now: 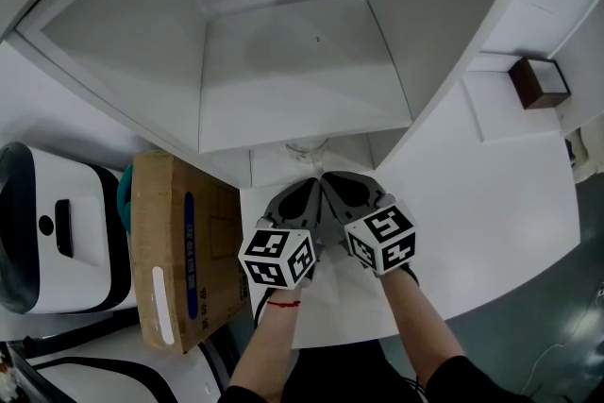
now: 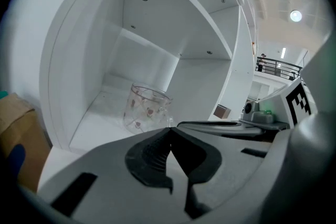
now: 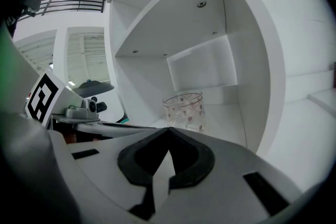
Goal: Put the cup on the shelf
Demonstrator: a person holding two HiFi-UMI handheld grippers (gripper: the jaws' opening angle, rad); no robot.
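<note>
A clear glass cup [image 2: 145, 108] with small red dots stands upright inside the lowest bay of the white shelf [image 1: 302, 80]. The right gripper view shows the cup [image 3: 184, 110] just beyond my jaws, and the head view catches only its rim [image 1: 307, 146] under the shelf edge. My left gripper [image 2: 170, 129] is shut and empty, tips meeting short of the cup. My right gripper [image 3: 168, 128] is shut and empty too. Both grippers [image 1: 319, 176] rest side by side on the white table, pointing at the shelf opening.
A cardboard box [image 1: 184, 250] lies left of my arms, beside a white and black appliance [image 1: 52, 226]. A small brown box [image 1: 539, 81] sits on a ledge at the far right. The white table [image 1: 491, 203] curves away on the right.
</note>
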